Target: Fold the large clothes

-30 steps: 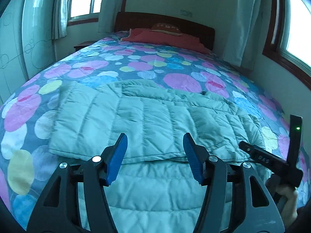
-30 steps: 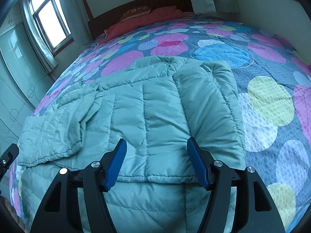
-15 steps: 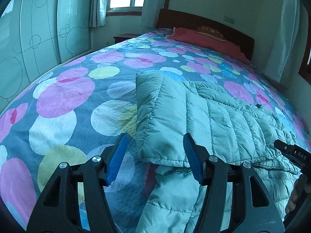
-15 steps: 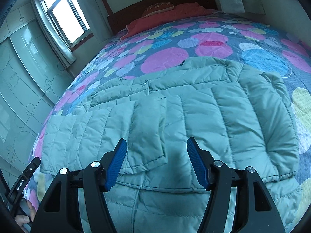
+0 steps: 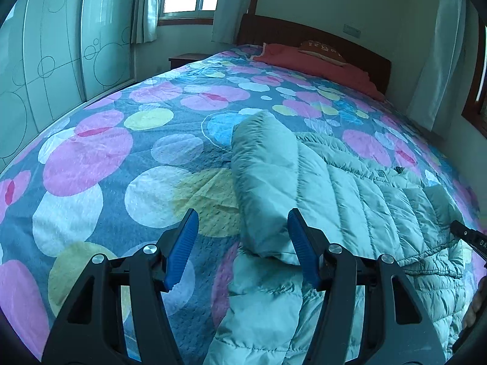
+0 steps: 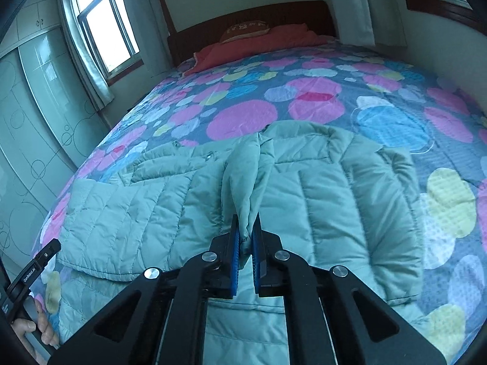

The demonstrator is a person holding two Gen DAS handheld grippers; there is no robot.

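Note:
A pale green quilted puffer jacket lies spread on the bed, its sleeves folded across the body. My right gripper is shut on the cuff of a sleeve and lifts it off the middle of the jacket. In the left wrist view my left gripper is open and empty, low over the jacket's left folded edge; the edge lies partly between the blue fingers. The lower part of the jacket runs toward me under the grippers.
The bed has a bedspread with big coloured dots. A red blanket and a pillow lie at the wooden headboard. A glass-fronted wardrobe stands left of the bed. Windows with curtains are on both sides.
My right gripper has closed on the sleeve cuff and raised it. My left gripper has stayed open and shifted left along the jacket's folded edge.

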